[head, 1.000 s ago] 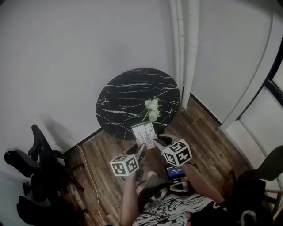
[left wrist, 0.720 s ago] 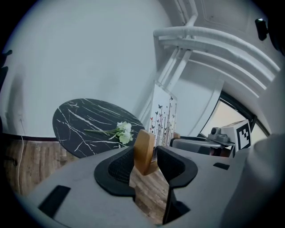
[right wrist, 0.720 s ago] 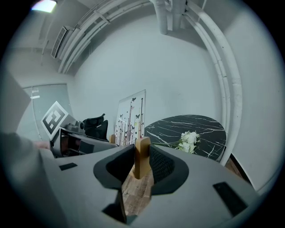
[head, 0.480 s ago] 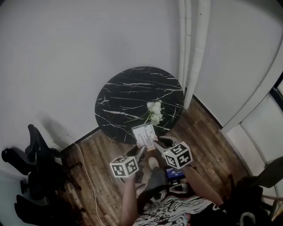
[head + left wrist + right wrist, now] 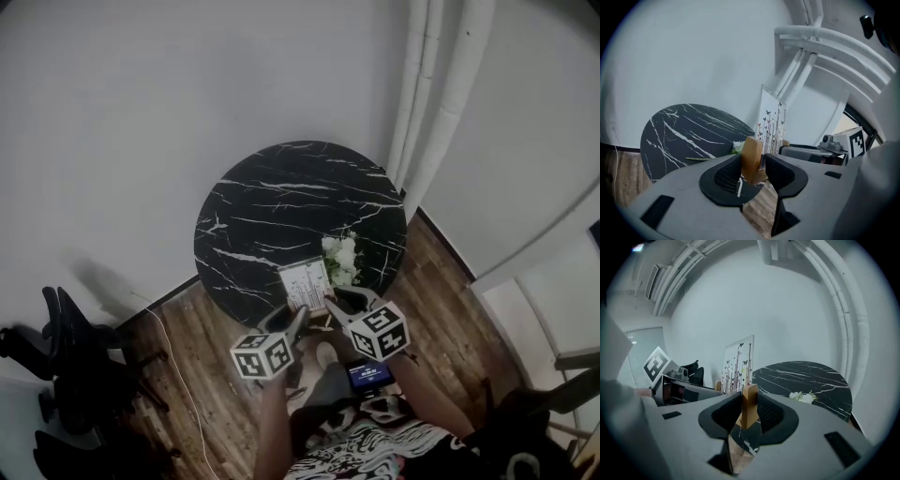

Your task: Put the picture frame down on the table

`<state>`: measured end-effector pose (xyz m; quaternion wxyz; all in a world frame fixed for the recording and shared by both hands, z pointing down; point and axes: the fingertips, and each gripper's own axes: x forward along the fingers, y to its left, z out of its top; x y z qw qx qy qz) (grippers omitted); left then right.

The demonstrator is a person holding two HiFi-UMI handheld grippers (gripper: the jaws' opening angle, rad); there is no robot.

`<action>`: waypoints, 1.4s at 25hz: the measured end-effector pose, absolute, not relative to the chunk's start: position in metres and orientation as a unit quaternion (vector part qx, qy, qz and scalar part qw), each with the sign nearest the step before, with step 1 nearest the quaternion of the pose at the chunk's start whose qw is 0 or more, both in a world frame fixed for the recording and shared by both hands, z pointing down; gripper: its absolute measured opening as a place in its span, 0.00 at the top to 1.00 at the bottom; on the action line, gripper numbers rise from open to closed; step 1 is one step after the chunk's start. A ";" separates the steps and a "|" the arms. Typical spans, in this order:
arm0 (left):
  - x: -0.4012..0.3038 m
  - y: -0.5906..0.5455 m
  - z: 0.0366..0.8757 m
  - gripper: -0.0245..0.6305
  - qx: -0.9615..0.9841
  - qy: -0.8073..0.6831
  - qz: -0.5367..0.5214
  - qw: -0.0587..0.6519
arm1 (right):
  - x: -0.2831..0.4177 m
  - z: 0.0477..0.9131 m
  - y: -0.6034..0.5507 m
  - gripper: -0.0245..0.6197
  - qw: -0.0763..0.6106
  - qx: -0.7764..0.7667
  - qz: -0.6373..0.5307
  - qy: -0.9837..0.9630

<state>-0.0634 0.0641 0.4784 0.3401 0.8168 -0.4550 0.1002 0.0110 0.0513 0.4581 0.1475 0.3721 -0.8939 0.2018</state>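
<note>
Both grippers hold the picture frame (image 5: 305,284) upright at the near rim of the round black marble bench (image 5: 272,202).

- The jaws of the left gripper (image 5: 752,165) are closed on a pale wooden block (image 5: 752,158) at the frame's lower edge.
- The jaws of the right gripper (image 5: 749,409) are clamped the same way on the matching block at the other lower corner.
- The printed panel, with thin stems and butterflies, is seen standing above both grips.

**Progress:** the frame is gripped and has been brought to the bench, but it is judged not yet set down. It is left to be lowered onto the marble and stood steady, and both pairs of jaws are then to be opened. White flowers (image 5: 343,257) lie on the bench just beside the frame, so room near them is judged tight.

**Hard to make out:**
- The frame's underside is hidden, so contact with the bench cannot be told.
- Wooden floor (image 5: 211,361) is seen beneath the left jaws and marble beneath the right.
- The head view is dim, and any rear stand is not seen.
</note>
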 end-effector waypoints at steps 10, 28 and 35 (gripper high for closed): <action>-0.089 -0.025 0.487 0.70 0.816 -0.446 0.108 0.352 | -0.014 0.469 -0.035 0.80 0.149 0.378 0.226 -0.885; -0.113 -0.114 0.491 0.70 0.822 -0.427 0.112 0.359 | -0.037 0.473 -0.121 0.80 0.149 0.393 0.244 -0.874; -0.100 -0.123 0.483 0.71 0.834 -0.410 0.105 0.353 | -0.024 0.465 -0.128 0.80 0.147 0.410 0.236 -0.869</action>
